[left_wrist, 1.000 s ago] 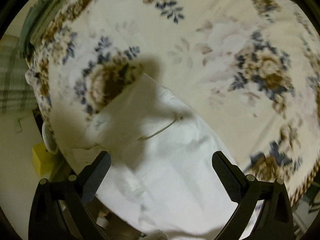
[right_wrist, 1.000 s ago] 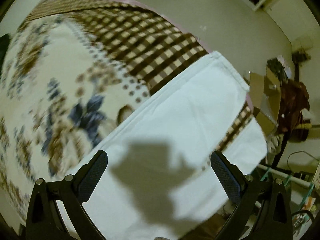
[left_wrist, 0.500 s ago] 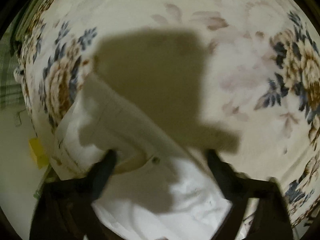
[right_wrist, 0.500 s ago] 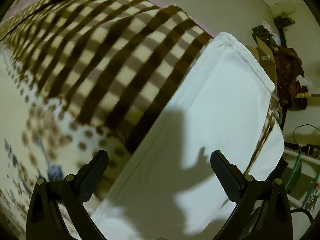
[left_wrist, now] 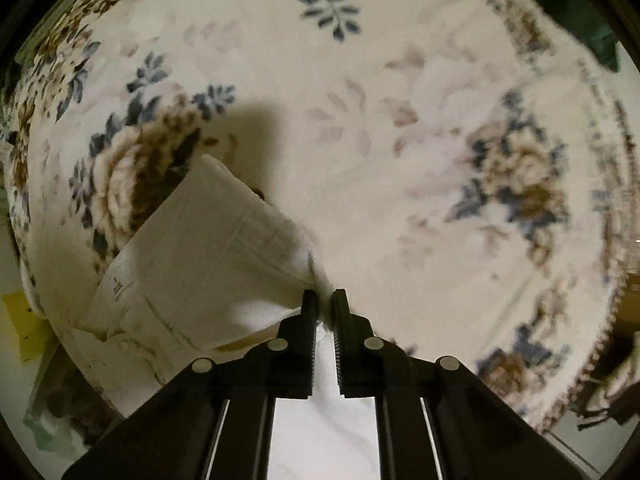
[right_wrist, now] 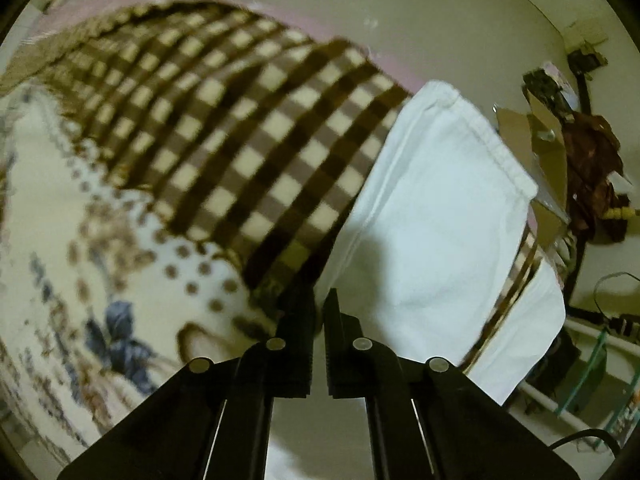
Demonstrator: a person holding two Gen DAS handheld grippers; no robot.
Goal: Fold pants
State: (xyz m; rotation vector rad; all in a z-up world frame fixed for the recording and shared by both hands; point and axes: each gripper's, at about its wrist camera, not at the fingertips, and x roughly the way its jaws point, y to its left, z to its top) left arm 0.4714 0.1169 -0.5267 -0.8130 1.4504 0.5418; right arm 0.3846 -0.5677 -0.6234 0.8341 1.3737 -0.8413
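Observation:
White pants lie on a floral bedspread. In the left wrist view the waistband end (left_wrist: 208, 248) lies to the lower left, and my left gripper (left_wrist: 324, 300) is shut on its right edge. In the right wrist view a leg with its hem (right_wrist: 440, 200) stretches to the upper right over a brown checked blanket (right_wrist: 248, 152). My right gripper (right_wrist: 318, 300) is shut on the leg's left edge. A second leg end (right_wrist: 528, 336) hangs over the bed's edge at the lower right.
The floral bedspread (left_wrist: 400, 120) fills the left wrist view. A yellow object (left_wrist: 20, 320) sits on the floor to the left. Beyond the bed in the right wrist view are cardboard (right_wrist: 540, 140), a dark red cloth (right_wrist: 592, 168) and a rack (right_wrist: 580, 360).
Both grippers were open above the pants and have now shut on the fabric edges. The left one dropped onto the waistband end, the right one onto the leg edge.

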